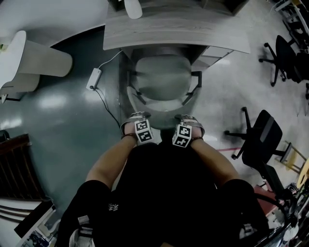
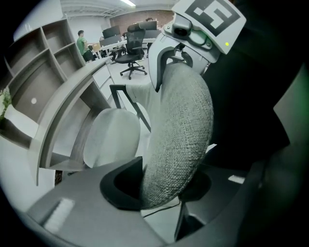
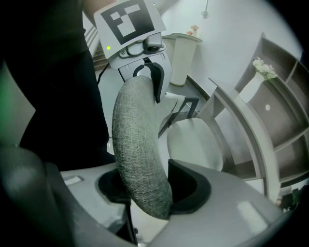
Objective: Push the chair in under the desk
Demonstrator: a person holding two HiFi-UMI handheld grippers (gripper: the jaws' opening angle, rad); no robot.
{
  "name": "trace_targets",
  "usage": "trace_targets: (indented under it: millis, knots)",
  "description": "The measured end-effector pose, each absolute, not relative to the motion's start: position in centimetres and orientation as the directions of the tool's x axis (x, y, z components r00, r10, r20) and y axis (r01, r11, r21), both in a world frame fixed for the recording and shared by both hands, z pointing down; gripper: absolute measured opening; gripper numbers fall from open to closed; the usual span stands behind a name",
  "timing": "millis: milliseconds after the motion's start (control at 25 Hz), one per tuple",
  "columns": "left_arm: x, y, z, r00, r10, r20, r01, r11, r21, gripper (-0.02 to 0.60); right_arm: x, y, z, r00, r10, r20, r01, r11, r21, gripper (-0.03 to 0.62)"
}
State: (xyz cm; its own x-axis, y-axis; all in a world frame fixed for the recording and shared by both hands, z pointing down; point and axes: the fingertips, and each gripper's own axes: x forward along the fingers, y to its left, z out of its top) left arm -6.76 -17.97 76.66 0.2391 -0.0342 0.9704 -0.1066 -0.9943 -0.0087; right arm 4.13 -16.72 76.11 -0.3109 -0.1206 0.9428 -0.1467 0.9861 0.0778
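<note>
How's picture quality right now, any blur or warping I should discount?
Head view: the chair seat is motion-smeared, and the floor shows soft glare. Left gripper view: fisheye bends the desk edge; the backrest is sharp. Right gripper view: same warping, dark corners.

Smeared by blur in the head view: chair seat [image 1: 163, 79], base hidden beneath it. Cut off by the top edge: desk [image 1: 169, 31] and a white rounded object [image 1: 133, 7], not identifiable. Jaws of left gripper [image 1: 136, 118] and right gripper [image 1: 189, 119] lost there behind the grippers' own bodies. In both gripper views, closed on the grey backrest [image 2: 178, 135], with its bulk masking the far pads. Too small to read: person [image 2: 80, 42] in the background, flowers [image 3: 264, 68] at right.
</note>
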Motion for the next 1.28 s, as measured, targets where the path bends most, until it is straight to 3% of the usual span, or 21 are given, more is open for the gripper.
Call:
trace_targets:
  millis: [1280]
  knots:
    - [-7.7, -34.5, 77.0, 0.229, -0.061, 0.972, -0.123, -0.992, -0.034, 0.179, 3.3, -32.7, 76.4, -0.322, -0.114, 0.940, -0.170, 0.984, 0.061, 0.178]
